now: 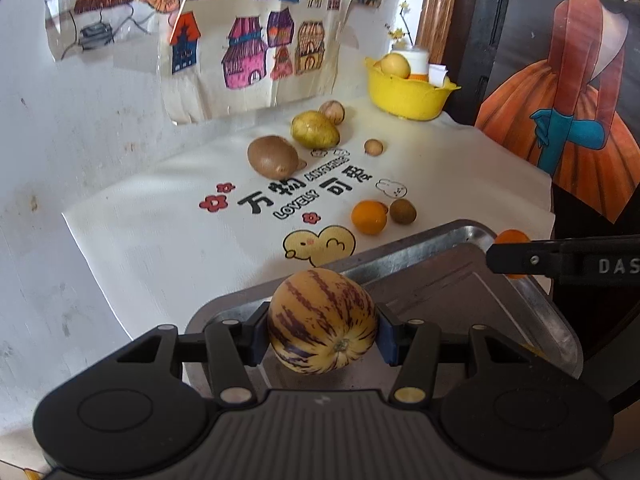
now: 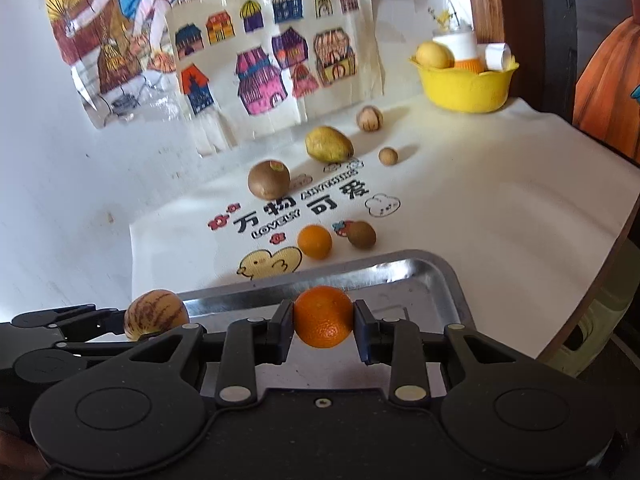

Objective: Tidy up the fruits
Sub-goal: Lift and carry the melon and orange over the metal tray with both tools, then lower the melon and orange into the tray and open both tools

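My left gripper (image 1: 322, 330) is shut on a yellow melon with purple stripes (image 1: 322, 320), held over the near left part of a metal tray (image 1: 460, 276). In the right wrist view my right gripper (image 2: 323, 330) is shut on an orange (image 2: 323, 316) above the same tray (image 2: 420, 280), and the striped melon (image 2: 156, 314) shows at its left in the left gripper. On the printed cloth beyond the tray lie an orange (image 1: 369, 217), a small brown fruit (image 1: 403, 211), a kiwi (image 1: 273, 156), a green-yellow mango (image 1: 315, 129), a walnut-like fruit (image 1: 332, 111) and a small tan ball (image 1: 373, 147).
A yellow bowl (image 1: 404, 96) with a yellow fruit and a white cup stands at the back right of the table. Coloured drawings hang on the white wall behind. The round table's edge (image 2: 624, 236) runs down the right side, next to a dark panel.
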